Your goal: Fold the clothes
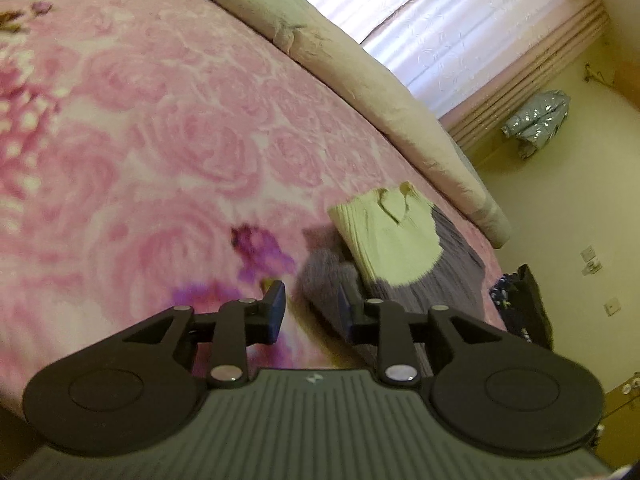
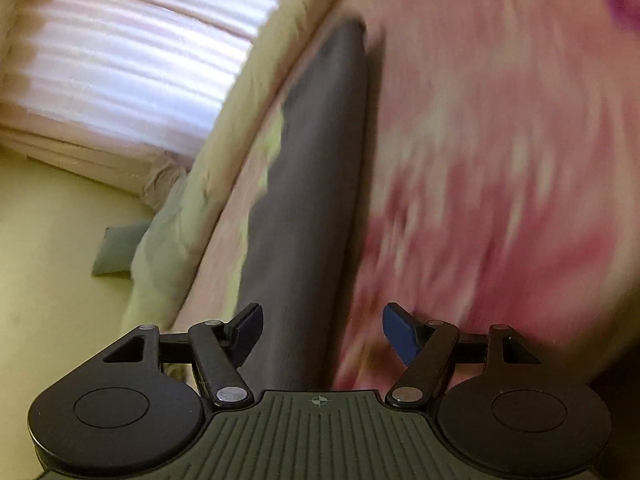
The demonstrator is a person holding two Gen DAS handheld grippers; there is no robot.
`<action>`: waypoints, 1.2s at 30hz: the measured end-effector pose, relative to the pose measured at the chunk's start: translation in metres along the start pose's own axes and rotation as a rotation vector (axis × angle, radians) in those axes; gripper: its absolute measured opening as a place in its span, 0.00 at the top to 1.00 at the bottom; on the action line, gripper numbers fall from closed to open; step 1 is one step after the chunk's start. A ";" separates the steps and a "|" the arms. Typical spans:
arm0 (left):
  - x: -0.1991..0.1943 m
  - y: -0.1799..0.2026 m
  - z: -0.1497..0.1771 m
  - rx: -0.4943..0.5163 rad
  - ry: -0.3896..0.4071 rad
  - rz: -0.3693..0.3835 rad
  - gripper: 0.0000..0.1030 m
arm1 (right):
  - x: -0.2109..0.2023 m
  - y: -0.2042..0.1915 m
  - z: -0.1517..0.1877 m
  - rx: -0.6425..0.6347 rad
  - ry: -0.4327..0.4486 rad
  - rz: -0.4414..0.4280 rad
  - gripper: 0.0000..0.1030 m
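Here a plush pink rose-print blanket [image 1: 168, 128] covers the bed, and on it lies a ribbed grey garment [image 1: 440, 276] with a folded pale-yellow garment [image 1: 394, 236] on top. The left gripper [image 1: 312, 312] has its jaws partly spread beside the grey cloth's edge. The right gripper [image 2: 320, 334] has its jaws wide apart, grey cloth [image 2: 316, 184] stretching ahead between them, ungripped.

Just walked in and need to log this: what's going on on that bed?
A person is folding clothes on the pink floral blanket with two handheld grippers. A folded pale yellow top lies on a grey garment near the bed's edge. The left gripper and right gripper both hover open by the grey garment, gripping nothing. The right wrist view is blurred.
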State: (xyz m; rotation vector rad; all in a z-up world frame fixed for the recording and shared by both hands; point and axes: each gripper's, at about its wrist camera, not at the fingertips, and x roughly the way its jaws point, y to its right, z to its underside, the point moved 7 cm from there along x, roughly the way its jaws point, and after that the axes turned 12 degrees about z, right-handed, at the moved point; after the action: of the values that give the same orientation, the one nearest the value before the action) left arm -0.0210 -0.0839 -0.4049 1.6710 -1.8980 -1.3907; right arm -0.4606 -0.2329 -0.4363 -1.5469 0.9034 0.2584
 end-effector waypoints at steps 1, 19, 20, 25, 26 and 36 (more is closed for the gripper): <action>-0.002 0.001 0.005 -0.008 -0.004 0.005 0.78 | 0.009 -0.005 0.010 0.000 -0.024 0.004 0.31; 0.004 0.028 0.020 0.002 -0.070 0.076 0.67 | -0.013 -0.018 0.006 -0.183 -0.045 0.043 0.90; 0.010 0.029 0.022 -0.012 -0.078 0.093 0.66 | -0.018 -0.012 0.005 -0.168 -0.038 0.052 0.89; 0.048 0.021 0.036 -0.142 -0.137 0.147 0.58 | -0.030 0.009 0.019 -0.070 0.003 0.029 0.28; 0.055 0.021 0.038 -0.158 -0.143 0.151 0.58 | -0.031 0.010 0.025 -0.057 0.005 0.007 0.28; 0.103 0.024 0.043 -0.174 -0.195 0.161 0.74 | -0.031 0.019 0.039 0.037 -0.013 -0.048 0.38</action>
State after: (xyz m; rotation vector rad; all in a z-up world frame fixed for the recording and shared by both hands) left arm -0.0985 -0.1557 -0.4485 1.3150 -1.8999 -1.6502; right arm -0.4807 -0.1840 -0.4389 -1.5295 0.8551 0.2159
